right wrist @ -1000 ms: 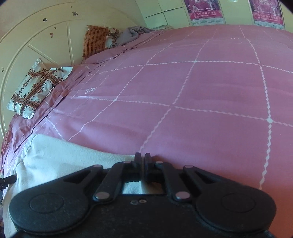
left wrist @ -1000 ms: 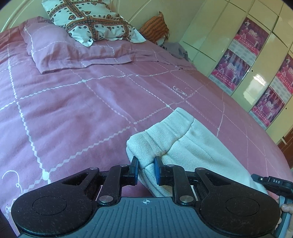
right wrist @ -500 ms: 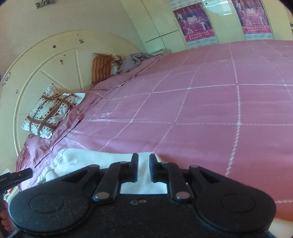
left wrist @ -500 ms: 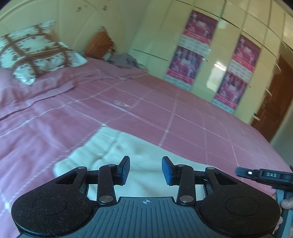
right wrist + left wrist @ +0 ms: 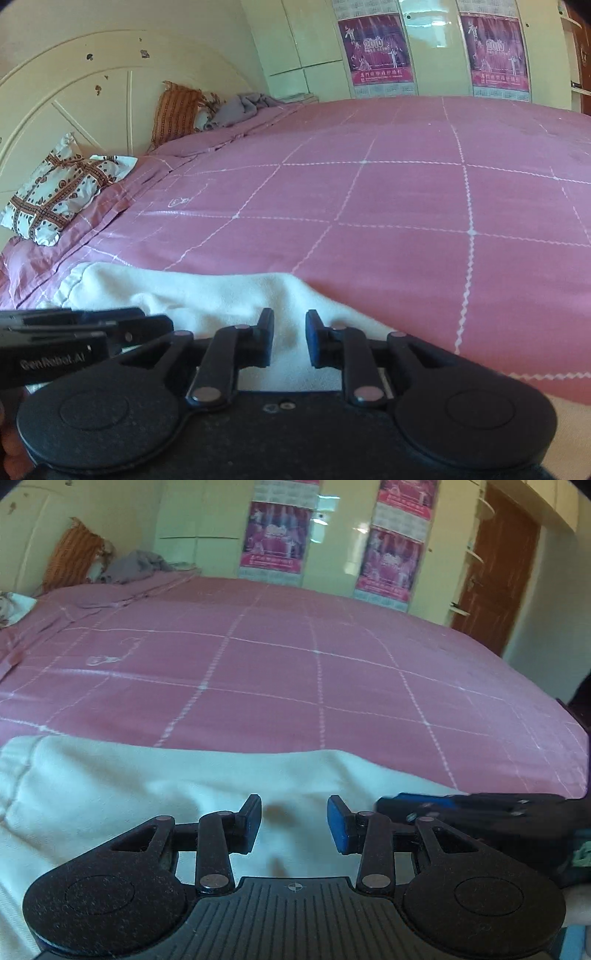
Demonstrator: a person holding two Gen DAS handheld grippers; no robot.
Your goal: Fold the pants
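Now my left gripper [image 5: 293, 823] and right gripper [image 5: 289, 339] both hang with fingers apart, gripping nothing. Just beneath and ahead of them, the cream pants [image 5: 147, 786] lie on the pink bedspread [image 5: 295, 679].

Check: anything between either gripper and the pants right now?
Nothing visible. The left gripper and right gripper both hang open directly over the white pants, only fabric showing between their fingers. The pink bedspread beyond shows nothing near them.

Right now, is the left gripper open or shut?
Open: the left gripper has parted jaws above the white pants, gripping nothing.
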